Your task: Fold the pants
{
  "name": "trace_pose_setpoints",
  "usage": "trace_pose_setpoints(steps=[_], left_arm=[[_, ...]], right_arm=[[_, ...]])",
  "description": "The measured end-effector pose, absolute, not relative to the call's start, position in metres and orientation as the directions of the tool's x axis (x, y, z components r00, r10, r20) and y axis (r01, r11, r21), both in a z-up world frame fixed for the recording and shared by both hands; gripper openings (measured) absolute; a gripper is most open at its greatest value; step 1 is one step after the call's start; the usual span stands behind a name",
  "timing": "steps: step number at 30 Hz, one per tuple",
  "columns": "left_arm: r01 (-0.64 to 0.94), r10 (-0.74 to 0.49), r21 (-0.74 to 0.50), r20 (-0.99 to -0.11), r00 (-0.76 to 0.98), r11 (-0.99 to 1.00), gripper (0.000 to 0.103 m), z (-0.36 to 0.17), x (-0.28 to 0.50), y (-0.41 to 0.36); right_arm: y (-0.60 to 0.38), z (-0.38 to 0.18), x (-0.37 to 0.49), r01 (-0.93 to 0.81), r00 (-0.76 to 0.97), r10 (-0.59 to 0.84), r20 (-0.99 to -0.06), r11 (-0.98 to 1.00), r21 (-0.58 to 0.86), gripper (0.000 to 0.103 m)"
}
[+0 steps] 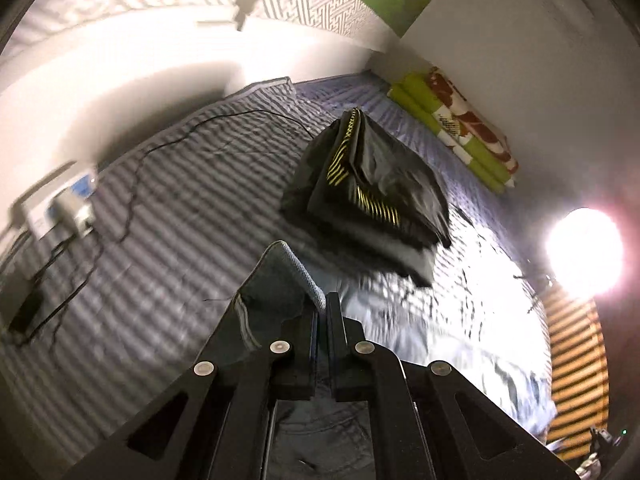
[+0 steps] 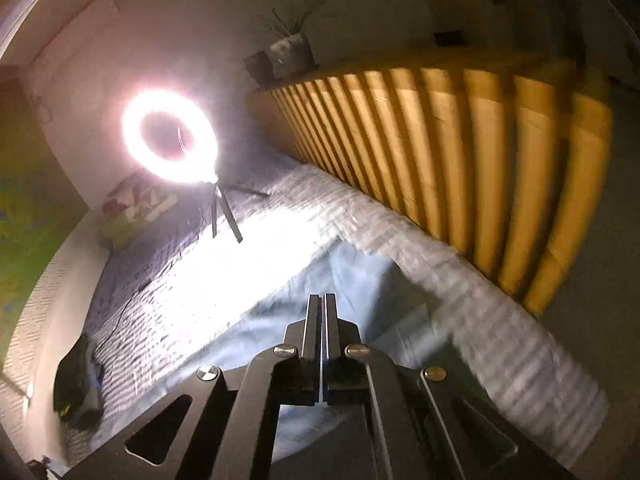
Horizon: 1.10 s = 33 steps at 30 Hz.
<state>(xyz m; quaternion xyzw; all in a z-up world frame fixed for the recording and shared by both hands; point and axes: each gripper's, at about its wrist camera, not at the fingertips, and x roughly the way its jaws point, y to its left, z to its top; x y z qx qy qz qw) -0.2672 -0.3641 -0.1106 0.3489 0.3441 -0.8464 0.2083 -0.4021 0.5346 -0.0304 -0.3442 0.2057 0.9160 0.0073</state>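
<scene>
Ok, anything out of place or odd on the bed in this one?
Nothing damaged or spilled. Two things stand out: a ring light stands on its tripod directly on the bedspread, washing out the jeans, and a loose black cable trails across the bed. The folded black garment lies slightly askew.

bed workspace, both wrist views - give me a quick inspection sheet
Surface: striped quilted bedspread covers the bed, brightly lit near the lamp.
Job's things: light blue jeans lie spread on the bed; one denim edge is pinched in the left gripper.
Clutter: folded black garment with yellow stripes; folded green floral blanket by the wall; white box.
Grippers: left shut on denim; right gripper shut, grip on cloth unclear.
Cables: thin black cable trails across the bedspread.
Surroundings: ring light on tripod; wooden slatted footboard; potted plant.
</scene>
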Motion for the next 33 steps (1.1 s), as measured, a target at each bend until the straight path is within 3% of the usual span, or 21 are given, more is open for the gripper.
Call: trace_pose_setpoints(steps=[4,8,10,12,15,18,22,29,31,32,33], left_arm=[[0.635,-0.134,-0.372,-0.786,-0.604,-0.677,0.003,-0.149,-0.333,-0.377],[0.615,-0.146,-0.306,-0.806,-0.574,-0.726,0.003,-0.172,-0.365,-0.365],[0.601,-0.162,-0.270,-0.808,-0.566,-0.753,0.003,-0.176,-0.370,-0.358],[0.591,-0.161,-0.261,-0.809,-0.565,-0.763,0.003,-0.179,-0.371,-0.356],[0.585,-0.156,-0.266,-0.805,-0.572,-0.766,0.003,-0.179,-0.359,-0.351],[0.585,-0.154,-0.277,-0.800,-0.580,-0.762,0.003,-0.172,-0.345,-0.349],[0.584,-0.162,-0.270,-0.798,-0.581,-0.765,0.003,-0.165,-0.330,-0.345],[0.596,-0.159,-0.278,-0.802,-0.575,-0.753,0.003,-0.161,-0.305,-0.344],[0.593,-0.159,-0.280,-0.799,-0.579,-0.755,0.003,-0.158,-0.296,-0.343],[0.592,-0.161,-0.280,-0.797,-0.582,-0.755,0.003,-0.156,-0.290,-0.342],[0.592,-0.161,-0.284,-0.794,-0.586,-0.754,0.003,-0.154,-0.283,-0.341]], right_arm=[[0.486,-0.057,-0.472,-0.064,-0.686,-0.149,-0.713,-0.963,0.263,0.000],[0.421,-0.098,-0.473,0.221,-0.542,-0.266,-0.797,-0.960,0.170,0.002],[0.392,-0.113,-0.454,0.399,-0.449,-0.376,-0.811,-0.896,0.195,0.003],[0.364,-0.126,-0.437,0.523,-0.346,-0.438,-0.830,-0.824,0.216,0.012],[0.323,-0.146,-0.407,0.682,-0.266,-0.394,-0.880,-0.722,0.117,0.031],[0.294,-0.160,-0.381,0.799,-0.214,-0.352,-0.911,-0.599,0.044,0.034],[0.268,-0.179,-0.362,0.886,-0.187,-0.271,-0.944,-0.461,-0.044,0.045],[0.249,-0.209,-0.351,0.923,-0.178,-0.168,-0.970,-0.371,-0.105,0.044],[0.255,-0.206,-0.345,0.914,-0.171,-0.183,-0.968,-0.397,-0.087,0.025],[0.257,-0.205,-0.341,0.909,-0.183,-0.180,-0.966,-0.405,-0.097,0.008],[0.260,-0.203,-0.335,0.893,-0.229,-0.163,-0.960,-0.427,-0.141,0.005]])
